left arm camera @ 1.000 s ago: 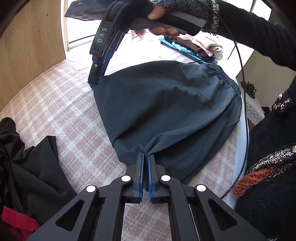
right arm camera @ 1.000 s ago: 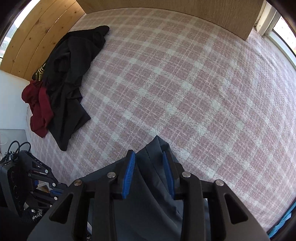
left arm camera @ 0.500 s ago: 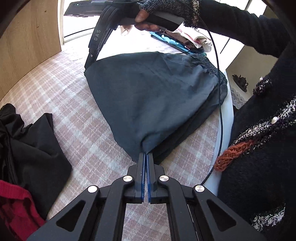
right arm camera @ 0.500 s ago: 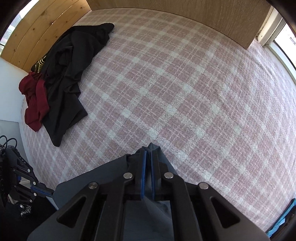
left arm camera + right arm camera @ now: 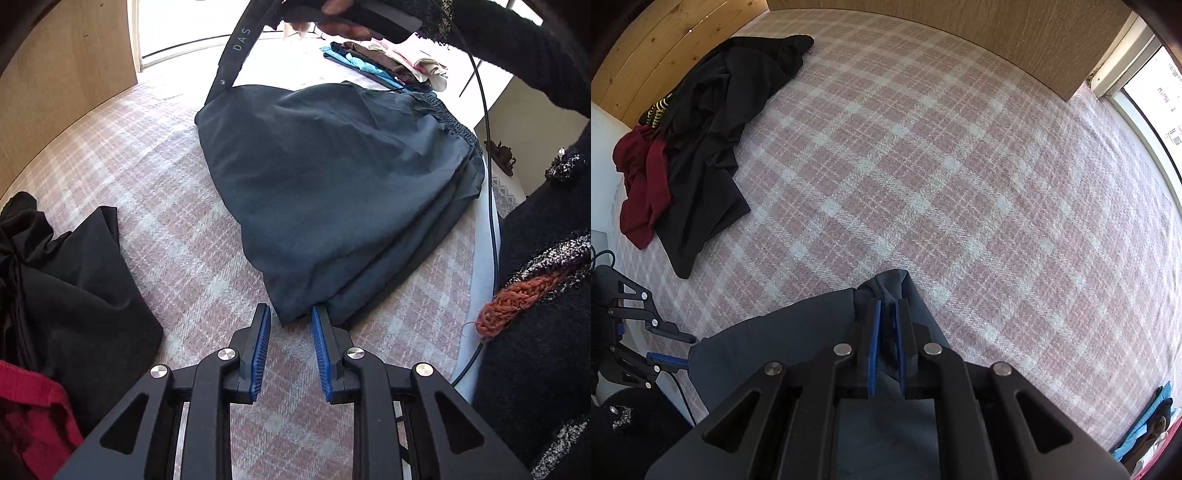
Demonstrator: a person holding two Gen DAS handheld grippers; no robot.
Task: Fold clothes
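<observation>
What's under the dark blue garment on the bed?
The pink plaid blanket shows all around the blue garment. The garment lies folded over itself, so its lower layers and anything beneath are hidden.

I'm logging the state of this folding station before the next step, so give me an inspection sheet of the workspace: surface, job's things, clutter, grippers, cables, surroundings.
Surface: pink and white plaid blanket, flat.
Job's things: dark blue garment lying folded over, gathered waistband at its far right edge.
Clutter: black clothes heaped with a red garment; a stack of folded clothes beyond the blue garment.
Grippers: left hand-held gripper open, the garment's near corner lying between its fingers; right hand-held gripper shut on the far corner.
Cables: black cable hanging past the person's sleeve.
Surroundings: wooden panel along the surface's edge, window at one end.
</observation>
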